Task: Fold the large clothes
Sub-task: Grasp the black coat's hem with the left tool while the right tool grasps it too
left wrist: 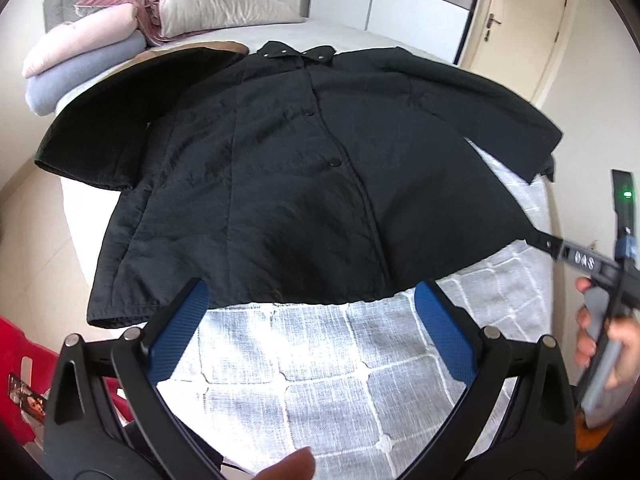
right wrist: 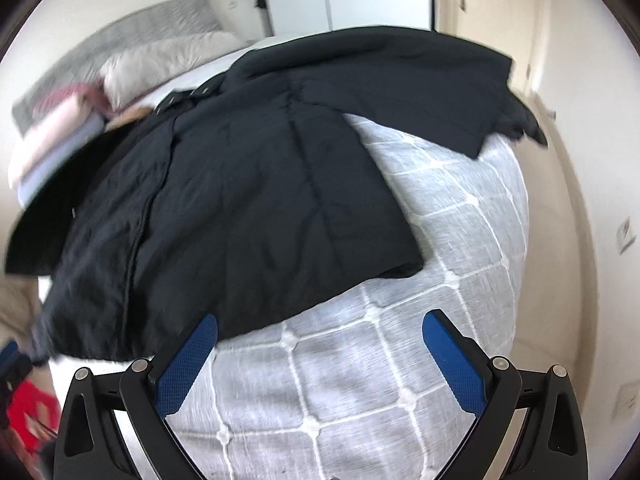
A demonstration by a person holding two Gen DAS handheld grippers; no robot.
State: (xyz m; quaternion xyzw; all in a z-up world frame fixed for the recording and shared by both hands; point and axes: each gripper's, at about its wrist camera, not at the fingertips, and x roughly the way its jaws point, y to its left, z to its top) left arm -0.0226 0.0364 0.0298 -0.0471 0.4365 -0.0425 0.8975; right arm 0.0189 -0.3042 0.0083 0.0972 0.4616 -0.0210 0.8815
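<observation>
A large black buttoned coat (left wrist: pixel 288 168) lies spread flat on the bed, front up, collar at the far side, both sleeves out to the sides. It also shows in the right wrist view (right wrist: pixel 248 200). My left gripper (left wrist: pixel 312 300) is open and empty, just short of the coat's near hem. My right gripper (right wrist: pixel 320 332) is open and empty, near the hem's right part. The right gripper's body also shows at the right edge of the left wrist view (left wrist: pixel 592 268).
The bed has a white quilted cover (left wrist: pixel 360 380). Folded blankets and pillows (left wrist: pixel 100 44) are stacked at the headboard. A red object (left wrist: pixel 16 360) stands by the bed's near left. A door (left wrist: pixel 520 20) and wardrobe stand beyond.
</observation>
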